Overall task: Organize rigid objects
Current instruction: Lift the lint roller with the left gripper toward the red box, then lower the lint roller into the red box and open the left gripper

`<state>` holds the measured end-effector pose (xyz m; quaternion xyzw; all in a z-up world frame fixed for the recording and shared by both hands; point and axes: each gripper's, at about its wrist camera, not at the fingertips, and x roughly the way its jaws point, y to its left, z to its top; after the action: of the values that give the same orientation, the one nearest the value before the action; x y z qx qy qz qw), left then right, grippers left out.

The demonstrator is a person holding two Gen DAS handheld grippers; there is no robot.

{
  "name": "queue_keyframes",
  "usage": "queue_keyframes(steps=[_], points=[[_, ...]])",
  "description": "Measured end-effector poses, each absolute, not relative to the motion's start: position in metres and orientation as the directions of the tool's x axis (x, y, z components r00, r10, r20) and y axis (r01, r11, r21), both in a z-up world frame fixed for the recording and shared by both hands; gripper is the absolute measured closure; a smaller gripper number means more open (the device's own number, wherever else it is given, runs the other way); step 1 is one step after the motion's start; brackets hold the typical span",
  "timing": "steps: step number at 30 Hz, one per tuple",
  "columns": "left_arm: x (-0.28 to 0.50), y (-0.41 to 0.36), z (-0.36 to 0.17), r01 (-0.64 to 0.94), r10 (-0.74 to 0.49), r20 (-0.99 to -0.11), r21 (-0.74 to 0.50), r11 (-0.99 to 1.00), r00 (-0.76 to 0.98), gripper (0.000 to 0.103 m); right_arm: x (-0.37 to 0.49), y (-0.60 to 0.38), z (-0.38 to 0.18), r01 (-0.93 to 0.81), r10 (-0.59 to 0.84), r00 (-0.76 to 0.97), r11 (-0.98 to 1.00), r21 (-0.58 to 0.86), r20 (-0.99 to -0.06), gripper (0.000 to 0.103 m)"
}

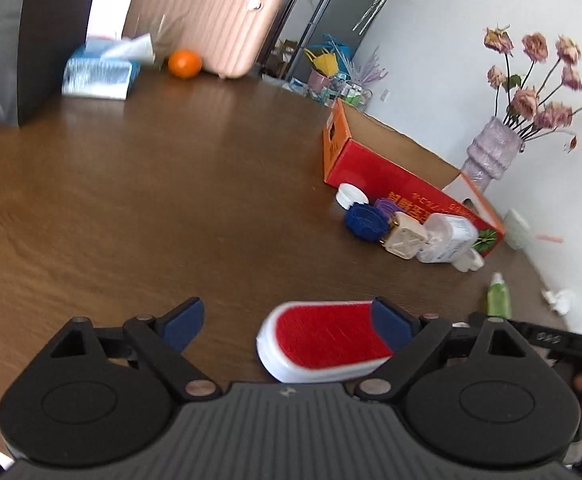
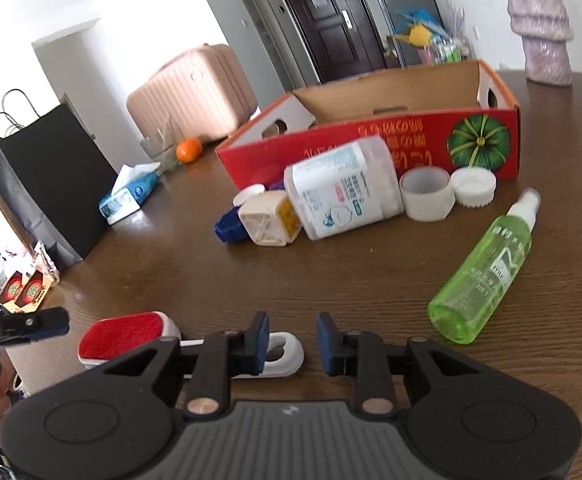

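Left wrist view: left gripper [image 1: 287,320] jaws wide, lint brush [image 1: 323,340] between, unpinched; right gripper [image 2: 293,342] jaws slightly apart, empty.

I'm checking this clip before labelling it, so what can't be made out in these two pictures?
- Cardboard box interior floor: both views, hidden by its red front wall.
- Lint brush handle: right wrist view, partly behind the right gripper; left wrist view, cut off by the left gripper.
- Green spray bottle: left wrist view, small, blurred.

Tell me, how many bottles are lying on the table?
2. The green spray bottle lies alone at the right. The white bottle lies against the red box, among the small things. Others may be hidden behind it.
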<state>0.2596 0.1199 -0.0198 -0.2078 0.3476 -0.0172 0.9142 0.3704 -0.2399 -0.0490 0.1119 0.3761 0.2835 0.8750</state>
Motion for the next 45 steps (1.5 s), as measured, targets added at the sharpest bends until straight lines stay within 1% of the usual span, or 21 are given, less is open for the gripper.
queue_keyframes(steps=[4, 6, 7, 9, 10, 12, 14, 15, 16, 17, 18, 22, 24, 33, 39, 43, 45], points=[[0.262, 0.125, -0.022, -0.096, -0.203, -0.637, -0.402, 0.911, 0.744, 0.013, 0.367, -0.236, -0.053, -0.397, 0.562, 0.541, 0.826, 0.399, -0.626, 0.076], [0.264, 0.123, -0.026, -0.080, -0.229, -0.639, -0.417, 0.905, 0.734, 0.015, 0.364, -0.236, -0.053, -0.384, 0.545, 0.546, 0.838, 0.388, -0.637, 0.076], [0.262, 0.124, -0.028, -0.069, -0.242, -0.638, -0.422, 0.904, 0.731, 0.018, 0.362, -0.237, -0.052, -0.375, 0.534, 0.549, 0.845, 0.381, -0.644, 0.074], [0.266, 0.122, -0.035, -0.063, -0.255, -0.652, -0.422, 0.904, 0.714, 0.027, 0.362, -0.239, -0.054, -0.362, 0.528, 0.547, 0.849, 0.385, -0.650, 0.074], [0.266, 0.123, -0.038, -0.069, -0.255, -0.666, -0.420, 0.905, 0.701, 0.037, 0.362, -0.239, -0.055, -0.361, 0.526, 0.547, 0.850, 0.383, -0.651, 0.074], [0.263, 0.124, -0.041, -0.068, -0.250, -0.654, -0.420, 0.905, 0.714, 0.042, 0.360, -0.234, -0.053, -0.364, 0.511, 0.548, 0.858, 0.362, -0.662, 0.074], [0.263, 0.127, -0.043, -0.071, -0.272, -0.644, -0.454, 0.888, 0.715, 0.048, 0.358, -0.229, -0.053, -0.372, 0.505, 0.546, 0.861, 0.347, -0.668, 0.074], [0.263, 0.128, -0.044, -0.073, -0.277, -0.638, -0.464, 0.883, 0.718, 0.049, 0.357, -0.228, -0.053, -0.372, 0.502, 0.547, 0.862, 0.344, -0.670, 0.078], [0.263, 0.128, -0.045, -0.077, -0.274, -0.635, -0.469, 0.880, 0.722, 0.049, 0.356, -0.227, -0.052, -0.370, 0.500, 0.547, 0.864, 0.342, -0.672, 0.086], [0.264, 0.127, -0.045, -0.083, -0.268, -0.634, -0.467, 0.880, 0.725, 0.050, 0.356, -0.228, -0.053, -0.369, 0.514, 0.540, 0.856, 0.361, -0.667, 0.090], [0.263, 0.125, -0.044, -0.085, -0.264, -0.634, -0.464, 0.882, 0.727, 0.050, 0.355, -0.229, -0.053, -0.364, 0.525, 0.537, 0.850, 0.380, -0.661, 0.089], [0.257, 0.117, -0.041, -0.065, -0.270, -0.628, -0.457, 0.887, 0.730, 0.050, 0.340, -0.228, -0.050, -0.353, 0.483, 0.564, 0.874, 0.334, -0.669, 0.089], [0.254, 0.113, -0.038, -0.051, -0.279, -0.622, -0.458, 0.887, 0.732, 0.050, 0.331, -0.233, -0.049, -0.336, 0.473, 0.572, 0.880, 0.335, -0.670, 0.089], [0.250, 0.086, -0.013, 0.050, -0.317, -0.571, -0.433, 0.900, 0.757, 0.050, 0.299, -0.264, -0.034, -0.276, 0.448, 0.646, 0.892, 0.358, -0.619, 0.089], [0.283, 0.059, 0.021, 0.133, -0.329, -0.510, -0.383, 0.914, 0.795, 0.050, 0.307, -0.284, -0.006, -0.257, 0.401, 0.727, 0.912, 0.321, -0.557, 0.089], [0.326, 0.042, 0.051, 0.192, -0.323, -0.440, -0.315, 0.929, 0.838, 0.050, 0.339, -0.296, 0.019, -0.259, 0.385, 0.763, 0.918, 0.299, -0.519, 0.089], [0.353, 0.034, 0.062, 0.204, -0.326, -0.417, -0.310, 0.928, 0.848, 0.050, 0.361, -0.302, 0.031, -0.260, 0.380, 0.782, 0.919, 0.296, -0.494, 0.089]])
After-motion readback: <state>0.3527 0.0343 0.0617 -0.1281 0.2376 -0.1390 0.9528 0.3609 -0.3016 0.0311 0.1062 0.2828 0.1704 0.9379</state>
